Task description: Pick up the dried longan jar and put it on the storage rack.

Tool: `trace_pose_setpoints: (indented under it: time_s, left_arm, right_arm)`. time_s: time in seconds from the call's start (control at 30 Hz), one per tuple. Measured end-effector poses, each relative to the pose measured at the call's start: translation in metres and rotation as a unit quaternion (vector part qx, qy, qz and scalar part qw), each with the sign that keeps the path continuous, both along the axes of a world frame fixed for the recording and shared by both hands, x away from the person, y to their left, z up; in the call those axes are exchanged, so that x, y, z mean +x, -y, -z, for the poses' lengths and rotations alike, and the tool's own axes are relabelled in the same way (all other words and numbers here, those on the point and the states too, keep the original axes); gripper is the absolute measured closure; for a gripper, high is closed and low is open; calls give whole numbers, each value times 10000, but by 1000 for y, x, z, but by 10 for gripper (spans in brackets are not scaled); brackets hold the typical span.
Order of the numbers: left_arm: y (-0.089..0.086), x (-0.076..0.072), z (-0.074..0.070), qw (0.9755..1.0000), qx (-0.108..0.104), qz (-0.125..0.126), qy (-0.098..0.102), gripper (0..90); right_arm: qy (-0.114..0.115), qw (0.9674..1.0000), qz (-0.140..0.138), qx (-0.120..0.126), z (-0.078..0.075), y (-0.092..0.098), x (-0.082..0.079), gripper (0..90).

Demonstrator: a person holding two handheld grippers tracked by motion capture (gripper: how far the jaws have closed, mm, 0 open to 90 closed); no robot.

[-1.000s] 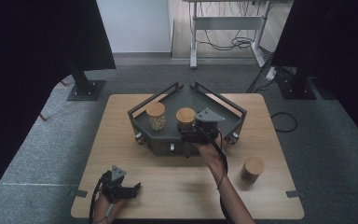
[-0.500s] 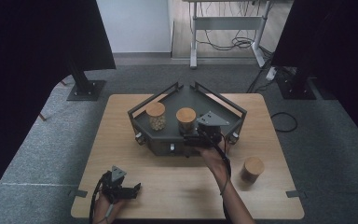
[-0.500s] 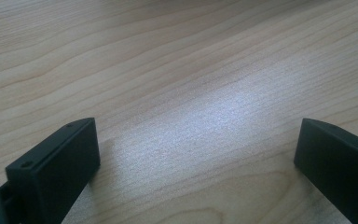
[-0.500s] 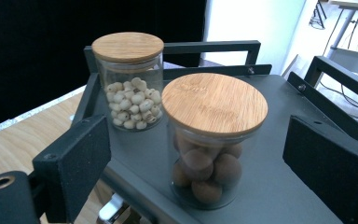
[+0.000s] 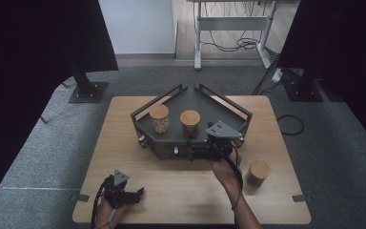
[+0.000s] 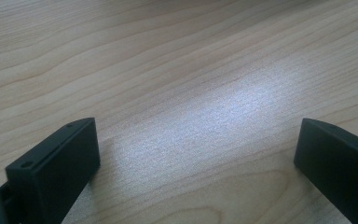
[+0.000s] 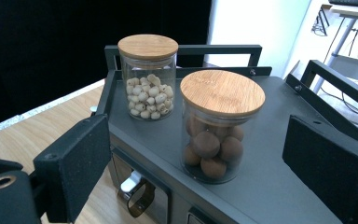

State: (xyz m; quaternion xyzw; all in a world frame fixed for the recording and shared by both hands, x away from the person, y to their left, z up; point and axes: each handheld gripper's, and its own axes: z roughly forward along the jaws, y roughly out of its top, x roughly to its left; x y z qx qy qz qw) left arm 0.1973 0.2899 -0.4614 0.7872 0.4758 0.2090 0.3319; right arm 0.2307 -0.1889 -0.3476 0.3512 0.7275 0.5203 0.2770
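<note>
2 jars on tray point(image 5: 171, 125) | third jar point(image 5: 259, 171) on table, unplaced | right gripper point(image 7: 196, 154) open, empty, facing brown-ball jar point(image 7: 216, 126) | left gripper point(image 6: 196, 154) open, idle

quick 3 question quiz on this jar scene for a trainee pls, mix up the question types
1. True or false: the right gripper is clamped on the jar of brown balls.
2. How many jars stand on the grey tray?
3. Where is the third jar? A) on the tray B) on the wooden table beside the right hand C) in the left gripper

Key: 1 false, its jaws stand open in front of it. 2 two, the other being the jar of pale beads. 3 B.
</note>
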Motion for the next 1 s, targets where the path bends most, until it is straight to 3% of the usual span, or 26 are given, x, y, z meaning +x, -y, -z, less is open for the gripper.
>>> trace_pose_setpoints:
  time_s: [1.0]
  left_arm:
    - [0, 0, 0, 10000, 3, 3, -4, 0]
  right_arm:
    - [-40, 9999, 107, -29, 6, 33, -22, 69]
